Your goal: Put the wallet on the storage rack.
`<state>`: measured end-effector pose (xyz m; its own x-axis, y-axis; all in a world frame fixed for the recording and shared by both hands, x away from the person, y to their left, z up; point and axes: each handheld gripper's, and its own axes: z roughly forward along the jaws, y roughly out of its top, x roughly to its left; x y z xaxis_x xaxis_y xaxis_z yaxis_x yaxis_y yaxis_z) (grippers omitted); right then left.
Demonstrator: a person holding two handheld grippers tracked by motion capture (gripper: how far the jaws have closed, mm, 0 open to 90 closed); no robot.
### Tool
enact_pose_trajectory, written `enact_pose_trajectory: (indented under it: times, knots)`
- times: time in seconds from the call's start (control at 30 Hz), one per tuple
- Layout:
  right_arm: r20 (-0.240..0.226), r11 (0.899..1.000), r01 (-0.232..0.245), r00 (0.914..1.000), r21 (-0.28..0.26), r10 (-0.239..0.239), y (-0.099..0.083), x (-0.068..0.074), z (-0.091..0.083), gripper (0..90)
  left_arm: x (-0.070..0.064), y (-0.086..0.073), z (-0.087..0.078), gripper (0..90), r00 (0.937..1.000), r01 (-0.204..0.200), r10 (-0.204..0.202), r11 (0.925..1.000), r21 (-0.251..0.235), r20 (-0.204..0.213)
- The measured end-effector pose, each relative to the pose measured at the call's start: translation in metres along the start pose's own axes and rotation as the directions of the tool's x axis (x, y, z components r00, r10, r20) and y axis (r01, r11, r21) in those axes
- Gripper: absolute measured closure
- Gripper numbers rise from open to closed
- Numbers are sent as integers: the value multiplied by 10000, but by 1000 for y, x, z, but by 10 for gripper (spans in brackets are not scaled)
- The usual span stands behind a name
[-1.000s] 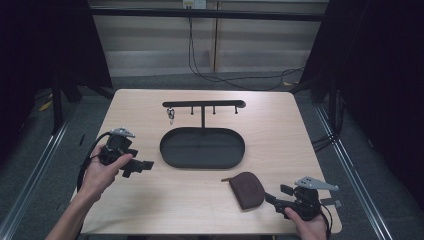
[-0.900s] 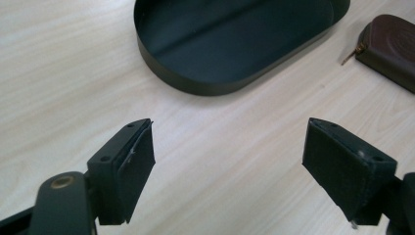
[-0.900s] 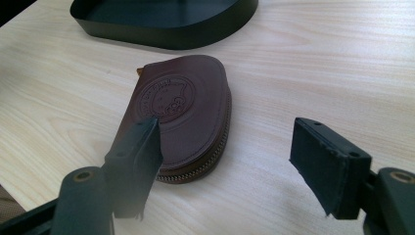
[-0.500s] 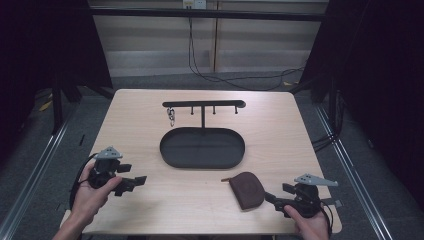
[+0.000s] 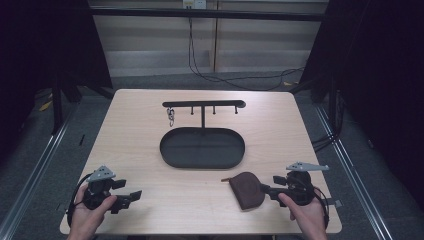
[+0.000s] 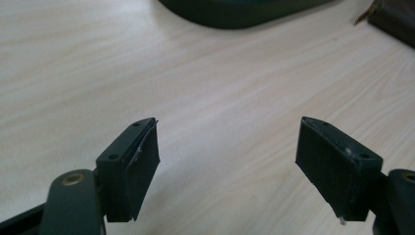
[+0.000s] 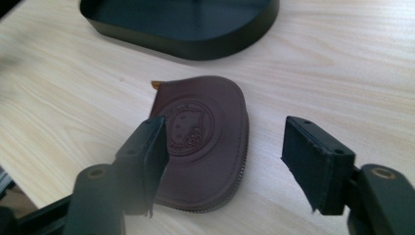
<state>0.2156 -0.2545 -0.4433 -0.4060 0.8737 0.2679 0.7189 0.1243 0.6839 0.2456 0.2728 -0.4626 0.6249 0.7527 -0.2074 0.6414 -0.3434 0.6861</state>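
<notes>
Nothing was lifted yet, as I judged it — the brown pouch (image 5: 248, 189) lay flat on the table (image 5: 280, 130) near the tray (image 5: 202, 148), my right gripper (image 7: 222, 164) spread wide over it, my left gripper (image 6: 227, 164) spread too — empty.

Left tongs (image 5: 131, 196) jaws apart, low near table edge; right tongs (image 5: 266, 189) jaws apart, pointing left.

I see the pouch (image 5: 248, 189) lying on the table (image 5: 140, 130), before the tray (image 5: 202, 148), just left of my right gripper (image 5: 267, 189)
</notes>
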Motion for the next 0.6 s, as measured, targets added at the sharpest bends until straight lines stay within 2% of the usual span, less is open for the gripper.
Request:
enact_pose_trajectory:
  times: [0.07,0.1,0.13,0.23,0.27,0.33,0.43,0.5,0.53,0.57,0.6]
  knots:
    - [120,9997,-63,9999,222,60,2,1,4,352,0,-4,-1,237,9998,163,-163,9998,-83,98]
    - [120,9997,-63,9999,222,60,2,1,4,352,0,-4,-1,237,9998,163,-163,9998,-83,98]
    - [28,9985,-128,9999,527,127,5,1,9,350,0,-6,-4,237,9999,97,-94,9996,-283,94]
    - [98,9967,-141,9999,801,133,7,1,12,338,-2,-7,-4,236,9998,31,-25,9995,-329,180]
    - [-12,9947,-158,9999,1020,160,8,1,15,334,-3,-7,-4,236,9998,32,-25,9993,-361,187]
    - [-137,9900,-147,9998,1399,168,14,3,19,309,-7,-7,-1,236,9993,-200,209,9994,-300,305]
    - [-138,9879,-107,9998,1547,130,17,5,20,296,-10,-7,-1,236,9985,-354,367,9989,-312,402]
    - [-59,9782,-82,9999,2077,97,23,8,25,270,-10,-7,-1,236,9986,-376,389,9986,-379,344]
    - [-21,9744,-142,9999,2244,150,24,9,27,269,-10,-7,-2,236,9993,-272,287,9980,-562,254]
    - [-30,9709,-179,9998,2388,192,25,8,29,265,-10,-7,-2,235,9992,-312,327,9978,-579,249]
    - [-70,9633,-195,9997,2677,222,26,8,31,261,-9,-6,-1,230,9989,-300,316,9985,-464,348]
